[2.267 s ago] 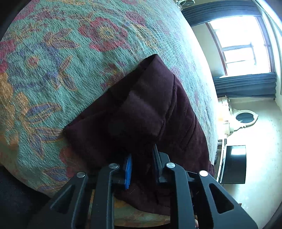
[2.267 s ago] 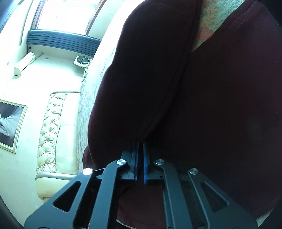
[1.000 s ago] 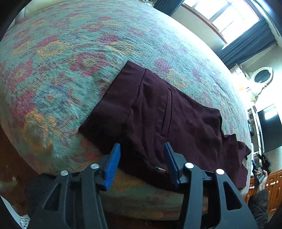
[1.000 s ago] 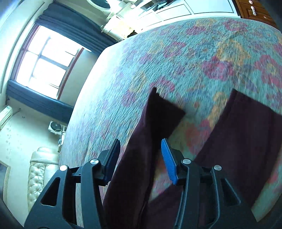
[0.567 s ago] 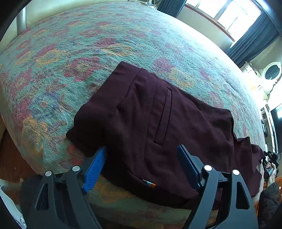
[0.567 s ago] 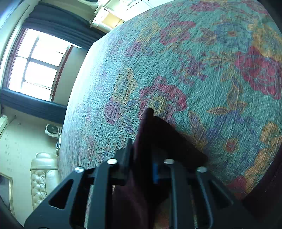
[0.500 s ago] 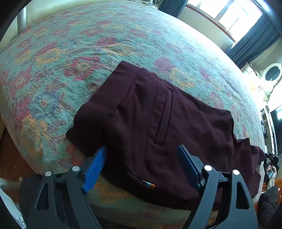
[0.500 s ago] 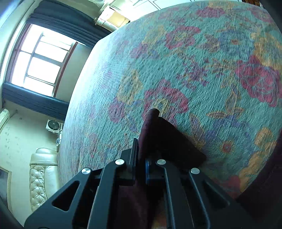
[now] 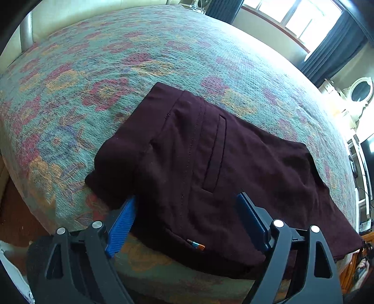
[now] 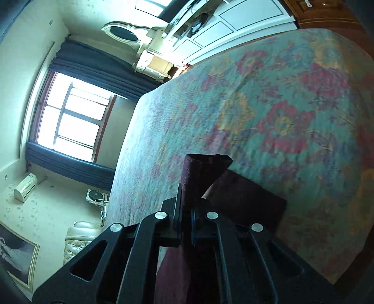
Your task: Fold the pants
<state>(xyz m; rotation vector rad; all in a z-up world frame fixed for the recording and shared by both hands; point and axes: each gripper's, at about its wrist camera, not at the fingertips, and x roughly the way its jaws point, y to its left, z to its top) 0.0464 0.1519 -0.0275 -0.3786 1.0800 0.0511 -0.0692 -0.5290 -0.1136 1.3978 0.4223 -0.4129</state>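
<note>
Dark maroon pants [image 9: 210,159] lie spread on a floral bedspread [image 9: 116,58], waistband to the left, back pocket facing up, legs running off to the right. My left gripper [image 9: 187,219] is open and empty, its blue pads on either side of the near edge of the pants. My right gripper [image 10: 185,215] is shut on a leg end of the pants [image 10: 201,173] and holds the cloth lifted above the bedspread [image 10: 280,105]; more of the pants [image 10: 245,198] lies below.
The near edge of the bed [image 9: 163,269] runs under my left gripper. A window with dark curtains [image 10: 74,117], a mirror [image 10: 124,32], white cabinets [image 10: 233,21] and a cream padded headboard [image 10: 79,236] surround the bed.
My left gripper let go of the pants, opened wide and pulled back. My right gripper opened, then shut on the leg end and has lifted it off the bedspread.
</note>
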